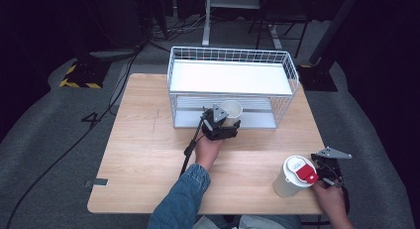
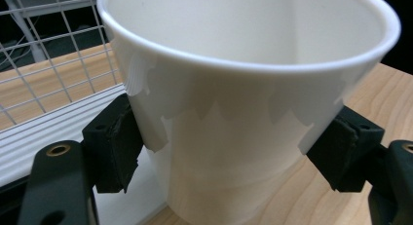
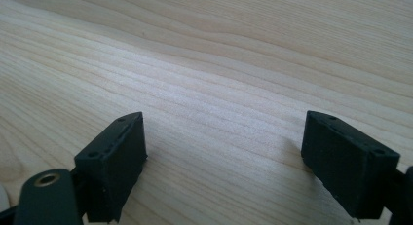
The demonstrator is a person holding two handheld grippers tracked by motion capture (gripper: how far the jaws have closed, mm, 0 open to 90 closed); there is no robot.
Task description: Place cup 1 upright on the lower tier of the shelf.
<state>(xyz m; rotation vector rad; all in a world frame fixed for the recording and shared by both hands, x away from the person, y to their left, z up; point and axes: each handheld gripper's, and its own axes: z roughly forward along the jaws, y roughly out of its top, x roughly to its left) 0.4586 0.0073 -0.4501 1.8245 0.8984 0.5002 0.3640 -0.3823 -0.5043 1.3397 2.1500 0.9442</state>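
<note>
Wooden desk (image 1: 148, 154) under you, the white wire rack (image 1: 233, 55) standing at its far side. Your left claw (image 1: 220, 126) grips the white paper cup (image 2: 243, 113) upright by its walls, mouth up, right at the rack's open front. The lower shelf (image 1: 257, 119) lies just beyond the cup, so straight ahead looks like the way in. Watch the upper tray overhead. Near right, the red-lidded white canister (image 1: 289, 182) stands beside your right claw (image 1: 327, 172), jaws apart, empty.
</note>
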